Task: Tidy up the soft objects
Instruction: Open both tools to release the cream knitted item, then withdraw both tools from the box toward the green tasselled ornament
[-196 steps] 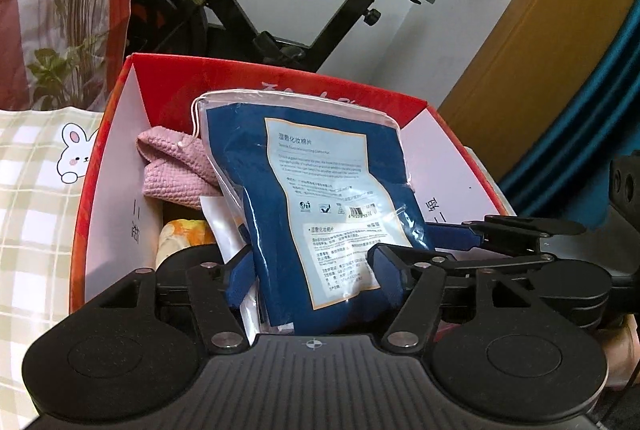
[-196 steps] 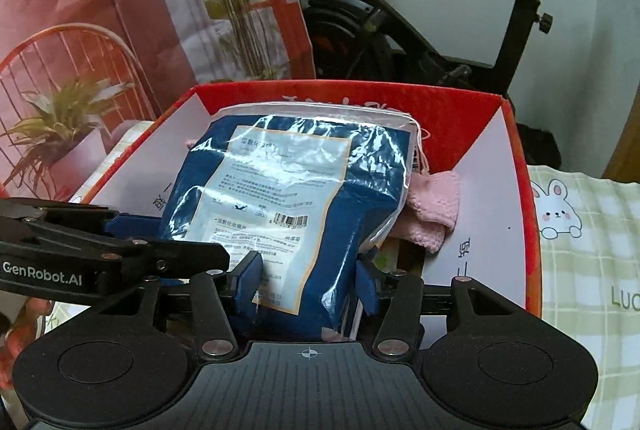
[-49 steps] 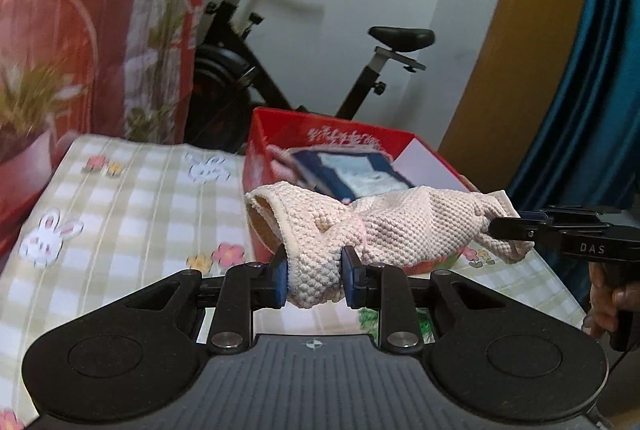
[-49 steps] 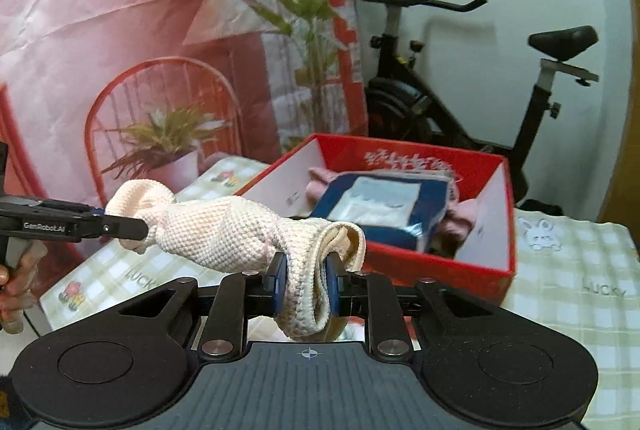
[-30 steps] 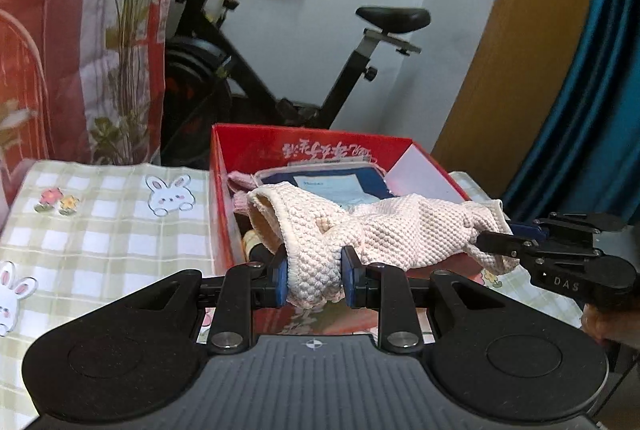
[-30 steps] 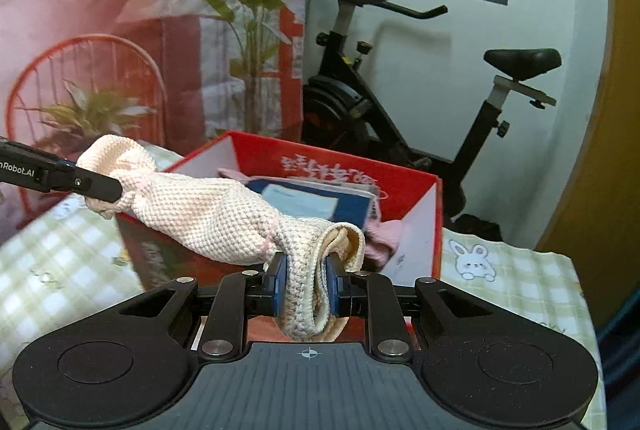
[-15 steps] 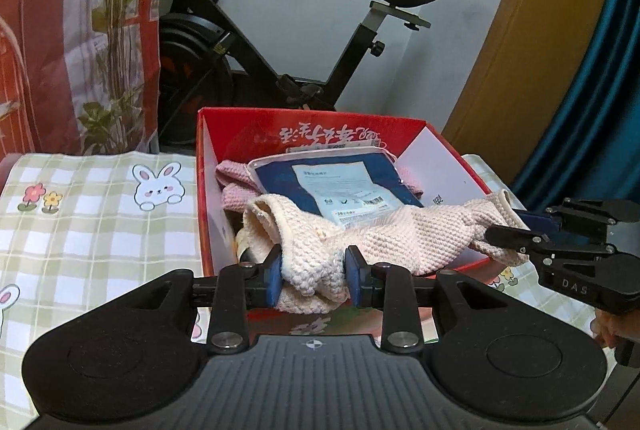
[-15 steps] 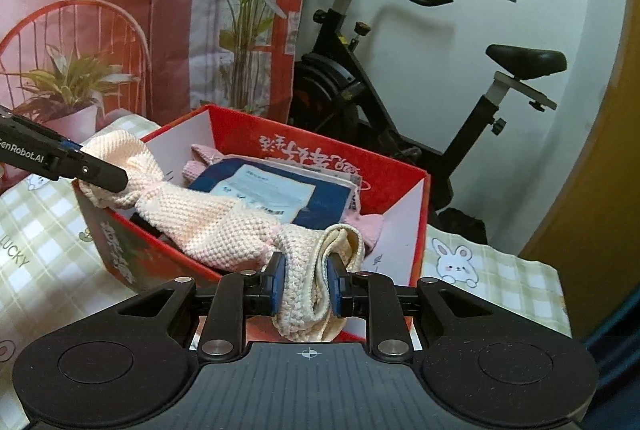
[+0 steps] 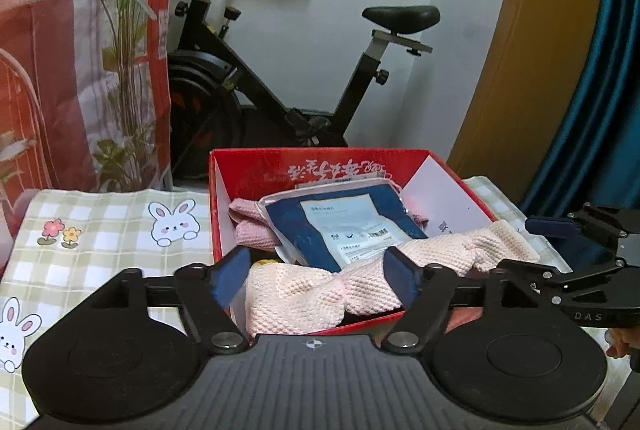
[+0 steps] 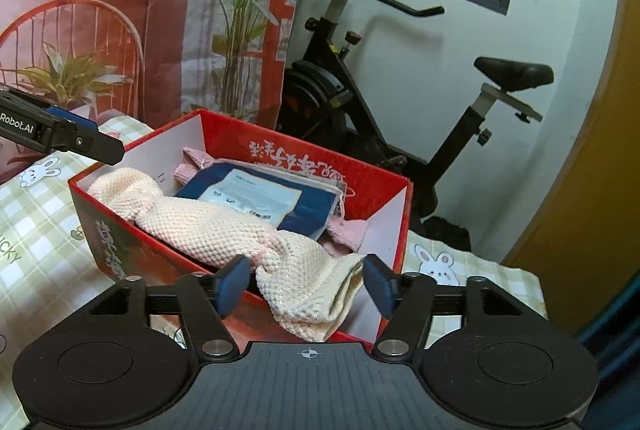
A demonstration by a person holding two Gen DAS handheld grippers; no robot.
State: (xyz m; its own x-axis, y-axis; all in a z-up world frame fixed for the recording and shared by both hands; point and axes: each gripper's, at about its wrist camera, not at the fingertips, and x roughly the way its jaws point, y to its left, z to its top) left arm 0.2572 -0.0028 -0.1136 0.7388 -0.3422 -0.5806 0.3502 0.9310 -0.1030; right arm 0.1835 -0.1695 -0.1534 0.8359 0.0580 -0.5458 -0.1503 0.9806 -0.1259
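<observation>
A cream knitted cloth (image 9: 320, 290) (image 10: 224, 226) lies along the near side of the red box (image 9: 320, 160) (image 10: 120, 254), its ends draped over the rim. Behind it in the box lie a blue packet (image 9: 340, 226) (image 10: 260, 198) and a pink cloth (image 9: 248, 226) (image 10: 192, 166). My left gripper (image 9: 318, 274) is opening; one end of the cream cloth lies loose between its blue pads, which no longer press it. My right gripper (image 10: 308, 286) is also opening, with the other end hanging free between its pads. Each gripper shows at the edge of the other's view.
The box stands on a checked cloth with rabbit prints (image 9: 120, 230) (image 10: 448, 270). An exercise bike (image 9: 280, 78) (image 10: 380, 110) stands behind the box, with a red plant-print curtain (image 9: 80, 50) at the left. A wooden door and blue curtain (image 9: 580, 70) are at the right.
Both grippers carried the cream cloth over to the box, lowered it onto the front rim and spread their jaws. The cloth now rests in the box, let go at both ends.
</observation>
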